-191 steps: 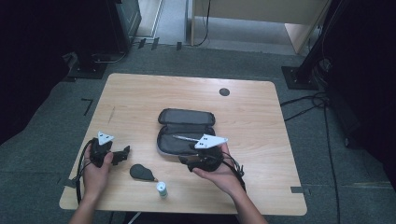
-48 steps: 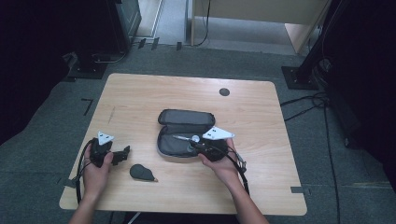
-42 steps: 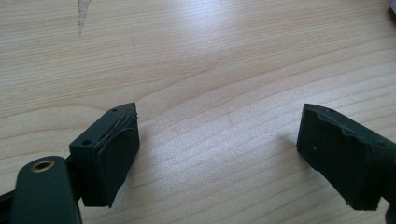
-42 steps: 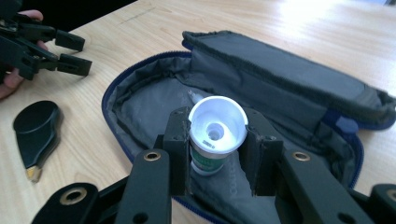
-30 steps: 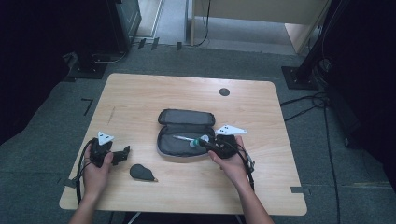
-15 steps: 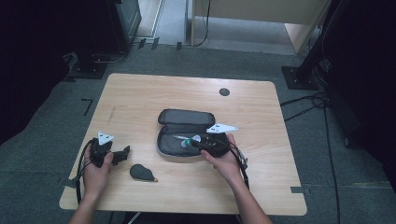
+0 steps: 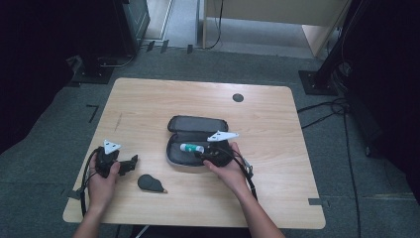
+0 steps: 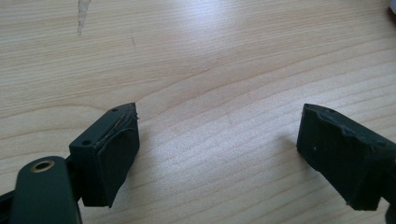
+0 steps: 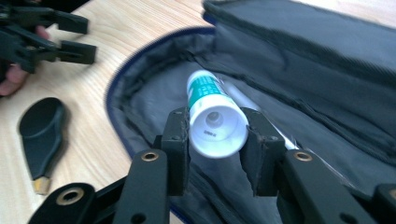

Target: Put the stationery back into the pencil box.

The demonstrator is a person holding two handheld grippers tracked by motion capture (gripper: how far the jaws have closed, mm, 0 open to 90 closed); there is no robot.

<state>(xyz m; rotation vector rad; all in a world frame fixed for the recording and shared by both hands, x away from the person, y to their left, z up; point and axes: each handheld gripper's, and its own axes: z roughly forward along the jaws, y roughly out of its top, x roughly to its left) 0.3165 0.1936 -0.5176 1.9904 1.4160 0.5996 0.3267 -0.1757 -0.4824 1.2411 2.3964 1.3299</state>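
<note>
Light wood-grain desk carries everything. At its left, the left hand-held gripper rests low on the desk surface, jaws wide apart with bare wood between them. Just right of it lies a small black teardrop-shaped object, apart from the case. At centre, an open dark grey fabric zip case lies flat, lid folded back. The right hand-held gripper is inside the lower half of the case, jaws clamped on the cap end of a white tube with green print; the tube lies within the case.
</note>
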